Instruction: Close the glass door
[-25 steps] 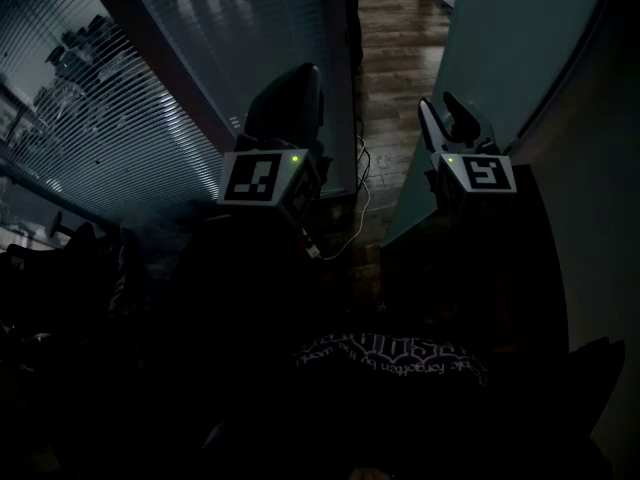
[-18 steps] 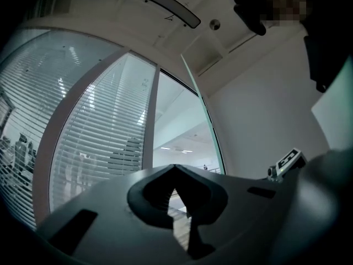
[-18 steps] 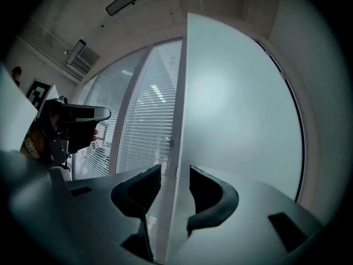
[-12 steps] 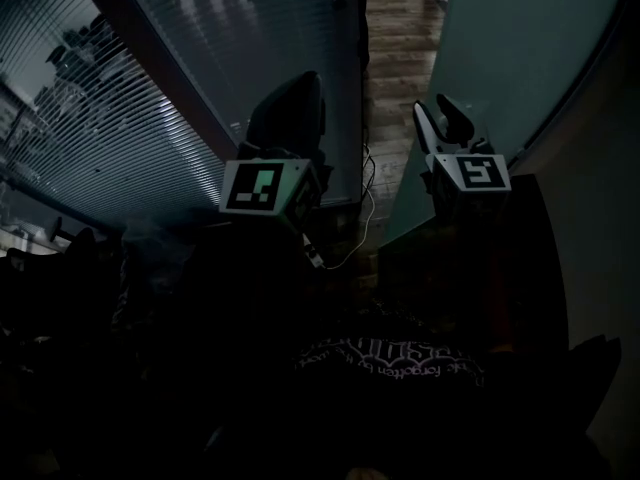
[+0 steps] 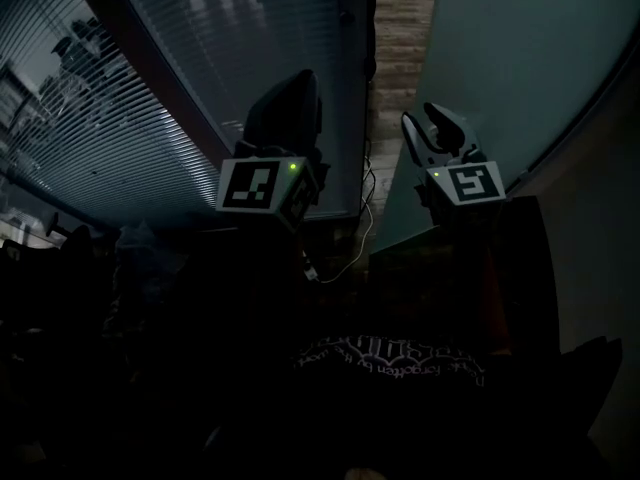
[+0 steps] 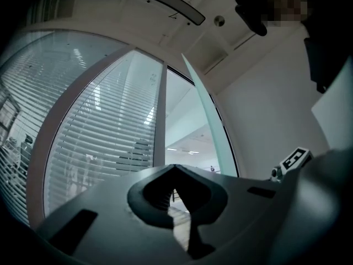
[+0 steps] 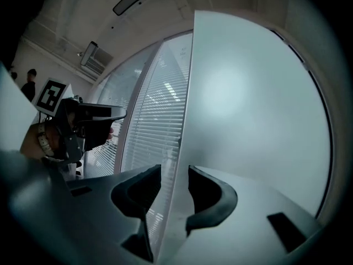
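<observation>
The frosted glass door (image 5: 520,58) stands ajar at the right; a narrow gap separates its free edge from the glass wall with blinds (image 5: 230,38). My right gripper (image 5: 432,128) is open, with its jaws straddling that door edge. In the right gripper view the door (image 7: 248,93) runs up between the jaws of the right gripper (image 7: 175,173), and a slit of blinds shows beside the left jaw. My left gripper (image 5: 290,93) is shut and holds nothing. It points at the gap and touches nothing. In the left gripper view the left gripper (image 6: 175,169) faces the door edge (image 6: 201,104).
A dark frame post (image 5: 150,68) crosses the blinds wall. Wooden floor (image 5: 400,38) shows through the gap, and a light cable (image 5: 360,208) lies at the foot of the wall. A plain wall (image 5: 590,168) lies right of the door. A person's hand (image 7: 38,139) holds the left gripper.
The door edge has swung left toward the blinds wall, so the strip of floor in the gap is narrower. My right gripper moved left with the edge. The left gripper barely moved.
</observation>
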A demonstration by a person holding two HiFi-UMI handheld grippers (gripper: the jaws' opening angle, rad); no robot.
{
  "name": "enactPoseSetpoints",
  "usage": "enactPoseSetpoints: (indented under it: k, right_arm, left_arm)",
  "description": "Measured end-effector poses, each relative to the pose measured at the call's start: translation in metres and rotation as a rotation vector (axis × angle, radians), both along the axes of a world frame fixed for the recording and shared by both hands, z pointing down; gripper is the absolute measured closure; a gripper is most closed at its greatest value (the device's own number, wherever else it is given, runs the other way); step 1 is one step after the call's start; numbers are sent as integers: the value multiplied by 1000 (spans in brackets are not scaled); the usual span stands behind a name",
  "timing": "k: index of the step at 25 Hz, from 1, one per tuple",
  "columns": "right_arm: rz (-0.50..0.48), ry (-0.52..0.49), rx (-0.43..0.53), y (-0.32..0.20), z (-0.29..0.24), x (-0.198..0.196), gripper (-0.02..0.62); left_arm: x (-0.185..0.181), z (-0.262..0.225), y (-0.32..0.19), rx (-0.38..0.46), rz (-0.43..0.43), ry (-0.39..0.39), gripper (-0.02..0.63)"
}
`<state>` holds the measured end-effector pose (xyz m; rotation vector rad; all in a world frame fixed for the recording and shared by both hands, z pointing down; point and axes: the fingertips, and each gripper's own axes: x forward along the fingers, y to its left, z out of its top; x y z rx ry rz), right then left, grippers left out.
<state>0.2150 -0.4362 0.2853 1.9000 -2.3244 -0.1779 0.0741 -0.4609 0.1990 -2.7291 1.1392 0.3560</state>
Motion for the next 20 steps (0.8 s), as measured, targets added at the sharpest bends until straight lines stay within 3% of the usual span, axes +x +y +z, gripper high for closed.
enactPoseSetpoints:
  k: [4, 7, 9, 10, 13, 20]
  right_arm:
    - [-45, 16, 15, -5, 2, -2, 449]
    - [11, 3, 44, -4, -1, 17, 462]
    - [62, -27, 48, -13, -1, 34, 570]
    - [75, -47, 43, -20, -2, 40, 592]
    - [75, -92, 18, -41, 1, 45, 594]
    - [77, -90, -2, -57, 11, 39, 592]
  left_arm:
    - [4, 3, -7, 10, -11, -2, 611]
    - [5, 5, -9, 15, -23, -5, 611]
    - [7, 3, -14, 17, -34, -6, 611]
    - [8, 1, -19, 16, -39, -9, 611]
    - [11, 1, -30, 11, -51, -20, 611]
    - [7, 3, -33, 9, -80, -27, 611]
